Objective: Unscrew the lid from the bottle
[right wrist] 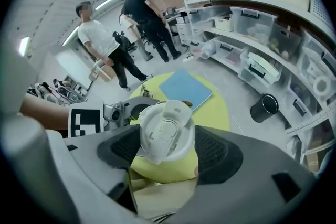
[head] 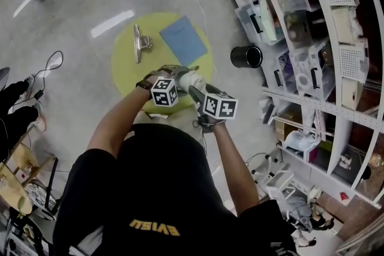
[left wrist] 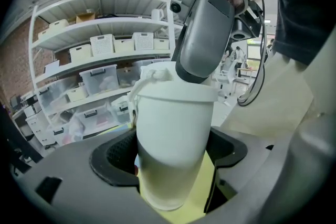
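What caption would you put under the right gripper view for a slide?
Right gripper closed on the white lid, above a yellow round table holding a blue sheet.

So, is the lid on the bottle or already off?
On: the lid sits flush atop the white bottle, no gap visible.

We see a white, smooth-walled plastic bottle (left wrist: 173, 149) held tilted in the air, its body clamped between the jaws of the left gripper (left wrist: 170, 168). Its white round flip-top lid (right wrist: 167, 131) sits on the neck, and the right gripper (right wrist: 167, 147) has its jaws against the lid's rim.
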{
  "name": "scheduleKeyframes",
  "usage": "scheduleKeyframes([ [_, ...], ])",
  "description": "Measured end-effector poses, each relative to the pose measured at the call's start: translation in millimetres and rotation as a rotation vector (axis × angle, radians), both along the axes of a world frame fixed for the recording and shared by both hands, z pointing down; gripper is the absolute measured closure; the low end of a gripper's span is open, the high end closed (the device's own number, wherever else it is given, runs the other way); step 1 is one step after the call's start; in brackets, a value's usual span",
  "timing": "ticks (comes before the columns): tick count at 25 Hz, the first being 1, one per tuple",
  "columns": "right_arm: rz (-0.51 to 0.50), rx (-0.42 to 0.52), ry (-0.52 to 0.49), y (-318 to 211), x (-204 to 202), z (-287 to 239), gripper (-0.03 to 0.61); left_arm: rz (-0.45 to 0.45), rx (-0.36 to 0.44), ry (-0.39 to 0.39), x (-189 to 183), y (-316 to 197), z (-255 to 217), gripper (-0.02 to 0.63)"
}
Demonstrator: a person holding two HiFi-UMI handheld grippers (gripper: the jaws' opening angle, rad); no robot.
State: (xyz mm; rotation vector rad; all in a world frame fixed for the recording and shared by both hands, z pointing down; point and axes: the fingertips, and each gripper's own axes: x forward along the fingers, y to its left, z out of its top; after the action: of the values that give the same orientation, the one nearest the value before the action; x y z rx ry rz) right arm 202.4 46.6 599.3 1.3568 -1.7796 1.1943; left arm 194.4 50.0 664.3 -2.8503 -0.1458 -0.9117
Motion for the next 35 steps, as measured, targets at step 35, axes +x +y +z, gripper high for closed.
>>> scheduleKeyframes([
  [35, -0.061, 0.066, -0.055, 1, -36, -22, 0.175, -0.056, -0.016, 0.029, -23, -3, -3, 0.206],
])
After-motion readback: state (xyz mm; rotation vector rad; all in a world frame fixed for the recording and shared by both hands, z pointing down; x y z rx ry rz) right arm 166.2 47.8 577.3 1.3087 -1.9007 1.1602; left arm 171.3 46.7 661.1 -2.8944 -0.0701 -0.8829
